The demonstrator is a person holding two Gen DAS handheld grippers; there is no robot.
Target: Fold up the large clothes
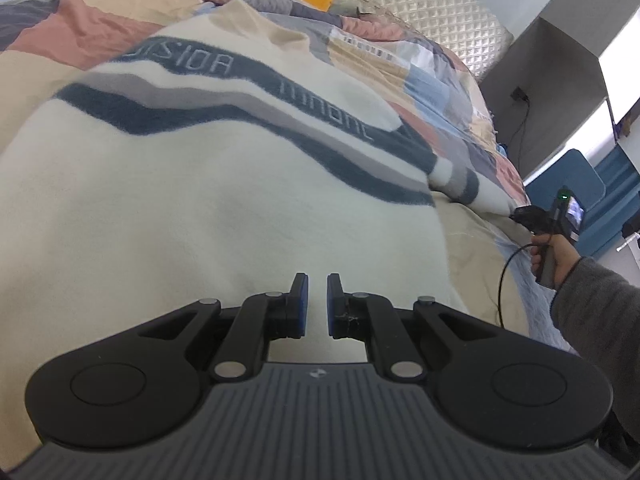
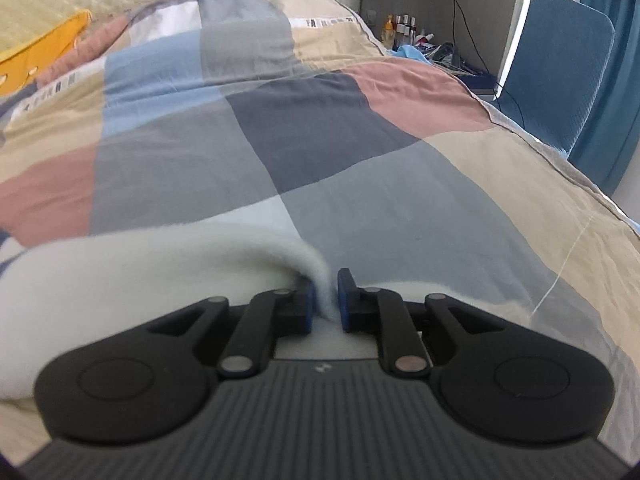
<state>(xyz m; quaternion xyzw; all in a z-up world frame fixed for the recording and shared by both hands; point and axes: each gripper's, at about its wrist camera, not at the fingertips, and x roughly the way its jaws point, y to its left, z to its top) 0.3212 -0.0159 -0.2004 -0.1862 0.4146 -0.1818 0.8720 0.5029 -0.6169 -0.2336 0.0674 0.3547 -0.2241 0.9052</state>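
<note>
Judging by its thick fleecy pile, I expect the cream sweater to handle soft, limp and fairly light, best taken at hems and cuffs. It lies spread on the bed ahead of my left hand-held gripper, which is nearly clenched and empty, angled downward. My right hand-held gripper, tilted down likewise, has cream fabric between slackened jaws.

The cream sweater with wavy navy and grey stripes and lettering lay spread flat on the patchwork quilt, one edge lifted.
</note>
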